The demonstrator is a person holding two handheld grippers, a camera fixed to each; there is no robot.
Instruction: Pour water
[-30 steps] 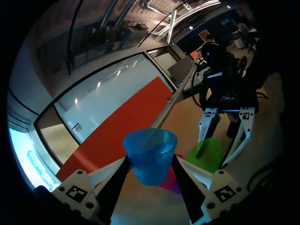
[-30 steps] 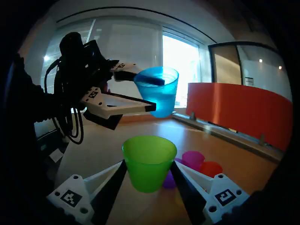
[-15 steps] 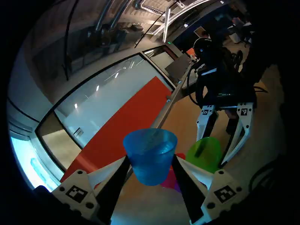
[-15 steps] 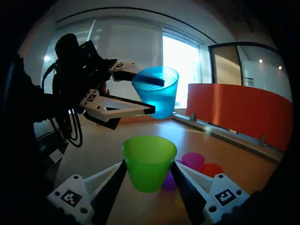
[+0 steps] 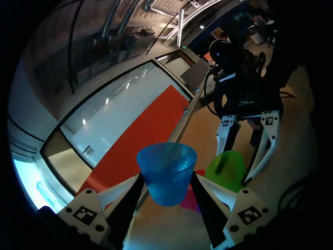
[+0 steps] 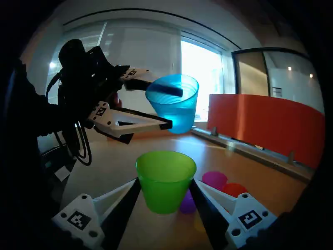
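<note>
Between the 2 fingers of the left gripper (image 5: 167,183), a blue cup (image 5: 166,164) sits pinched at its sides, both fingers pressing on its wall just below the rim. In the left gripper view its mouth faces up and away from the claw. Beyond its right finger and lower down is the right gripper (image 5: 233,175), with a green cup (image 5: 228,168) caught between its 2 white fingers.

In the right gripper view the green cup stands upright in that claw, 1 finger pressed to each side, its open mouth on top. Above and beyond its fingertips the left gripper reaches in from the left, and the blue cup it carries is tipped a little, so the rim leans down over the green cup's far side. The 2 cups are apart. Whether the blue one holds water I cannot tell. Black cables (image 6: 79,141) hang under the left gripper's body.

Past the right claw's right finger, 3 small cups lie on the wooden table (image 6: 249,166): a purple cup (image 6: 187,205) nearest the finger, a magenta cup (image 6: 214,179) beyond it, and an orange cup (image 6: 234,189) further right. A red panel (image 6: 266,121) runs along the table's far edge, and a bright window (image 6: 202,79) is behind the blue cup.
</note>
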